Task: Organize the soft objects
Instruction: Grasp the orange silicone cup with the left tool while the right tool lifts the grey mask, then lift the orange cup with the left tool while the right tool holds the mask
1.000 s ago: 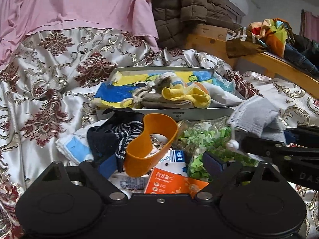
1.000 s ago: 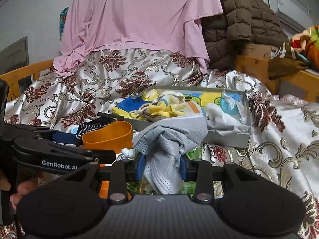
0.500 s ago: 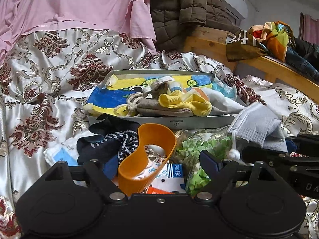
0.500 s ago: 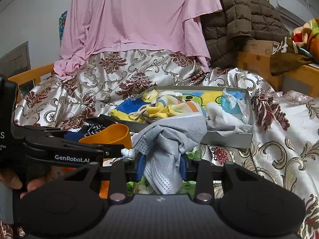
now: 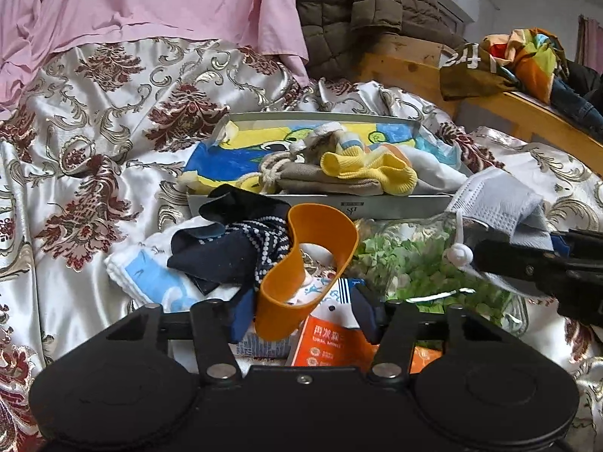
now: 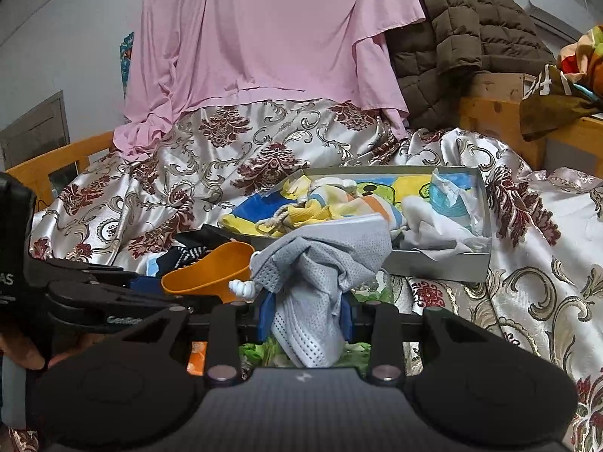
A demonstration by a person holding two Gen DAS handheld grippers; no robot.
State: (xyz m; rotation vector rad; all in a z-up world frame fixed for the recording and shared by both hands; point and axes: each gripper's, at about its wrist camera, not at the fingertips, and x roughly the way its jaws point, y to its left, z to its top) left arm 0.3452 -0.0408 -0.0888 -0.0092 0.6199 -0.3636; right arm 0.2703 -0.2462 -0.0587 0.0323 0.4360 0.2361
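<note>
Since a second ago, the left gripper [image 5: 303,310] has pulled its blue pads much closer together, and its jaws are closing now around the orange cup [image 5: 309,263]. That cup is bent and squashed, and it sits between the two pads at the bottom middle of the left wrist view. One pad looks to touch the cup's left side; the other pad is still a little way off to the right.

Going from big to small: a shiny flowered bedspread [image 5: 94,143] covers most of both views. A pink cloth [image 6: 271,34] hangs at the top, with a brown puffy coat [image 6: 452,26] to its right. A grey box [image 6: 444,261] lies in the middle of the bedspread, and it holds a yellow sock [image 5: 369,173] and other soft things. In front of the box sit a dark dotted sock [image 5: 233,248] and a bag of green bits [image 5: 410,263].

The right gripper [image 6: 306,318] has its jaws squeezed onto a grey mesh cloth [image 6: 320,263]. This cloth bunches up above the pads at the bottom middle of the right wrist view, just in front of the box. Both grippers point a bit downward at the pile, side by side. A hand [image 6: 22,350] shows at the lower left edge of the right wrist view.
</note>
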